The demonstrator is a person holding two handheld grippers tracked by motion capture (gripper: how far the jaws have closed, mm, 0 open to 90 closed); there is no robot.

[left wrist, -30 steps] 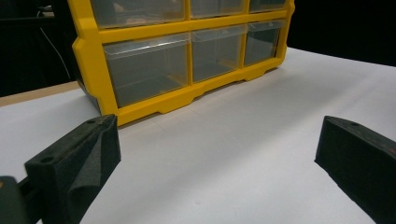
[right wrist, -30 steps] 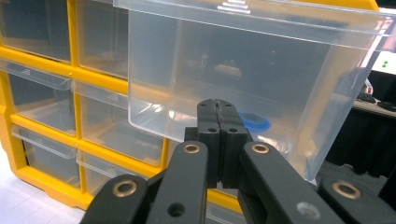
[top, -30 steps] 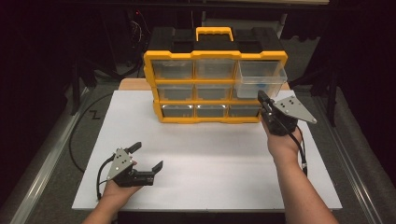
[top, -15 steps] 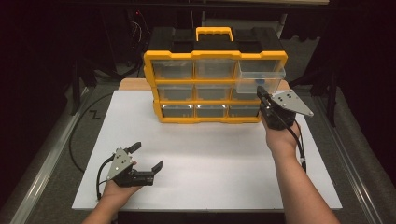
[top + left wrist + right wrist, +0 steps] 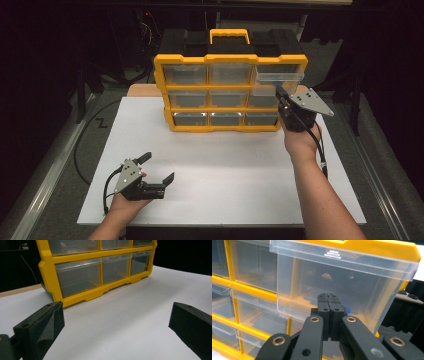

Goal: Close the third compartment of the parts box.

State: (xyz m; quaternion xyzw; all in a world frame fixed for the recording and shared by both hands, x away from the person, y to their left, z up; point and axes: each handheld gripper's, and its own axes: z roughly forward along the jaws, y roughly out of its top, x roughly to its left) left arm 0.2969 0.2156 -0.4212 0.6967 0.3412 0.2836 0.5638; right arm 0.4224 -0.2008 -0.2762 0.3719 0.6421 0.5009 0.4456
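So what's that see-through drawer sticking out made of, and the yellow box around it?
The pulled-out drawer looks like clear, glossy hard plastic: you can see the yellow frame through its walls, and its rim catches the light. The yellow box looks like solid moulded plastic with a smooth, slightly shiny finish and rounded edges. It could hardly be metal, but the pictures can't prove that.

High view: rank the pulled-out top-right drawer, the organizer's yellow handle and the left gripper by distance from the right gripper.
1. Pulled-out drawer: just above the right gripper, top right.
2. Yellow handle: organizer's top, centre.
3. Left gripper: near left, on the white sheet.
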